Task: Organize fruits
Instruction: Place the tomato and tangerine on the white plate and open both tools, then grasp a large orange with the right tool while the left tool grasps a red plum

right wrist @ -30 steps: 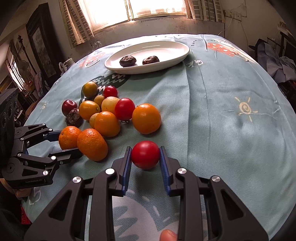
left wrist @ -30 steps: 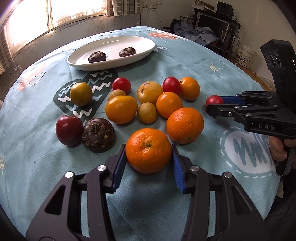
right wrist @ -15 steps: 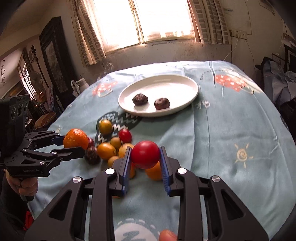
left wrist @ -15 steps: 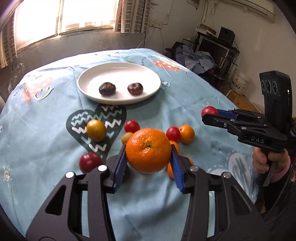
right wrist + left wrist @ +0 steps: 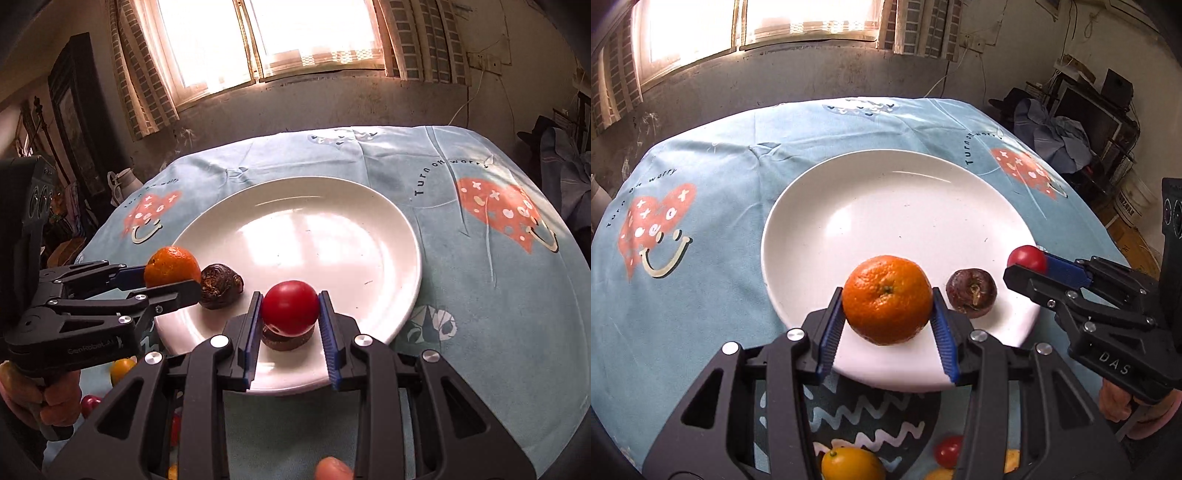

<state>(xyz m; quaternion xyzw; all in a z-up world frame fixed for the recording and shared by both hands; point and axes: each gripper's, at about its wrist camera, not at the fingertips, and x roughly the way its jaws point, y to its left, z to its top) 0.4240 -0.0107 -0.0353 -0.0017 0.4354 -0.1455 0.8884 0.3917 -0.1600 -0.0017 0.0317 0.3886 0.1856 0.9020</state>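
Fruit is mid-sort: left gripper (image 5: 887, 325) pinches an orange (image 5: 887, 298), right gripper (image 5: 290, 326) a tomato (image 5: 290, 312), both above the plate (image 5: 894, 206) holding two dark fruits (image 5: 971, 297); several remain on the worktop (image 5: 701, 295).

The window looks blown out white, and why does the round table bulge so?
Left wrist view: window overexposed; fisheye lens bends the blue tablecloth; faint sheen on the white ceramic plate. Right wrist view: same washed-out window, brighter glare patch on the plate.
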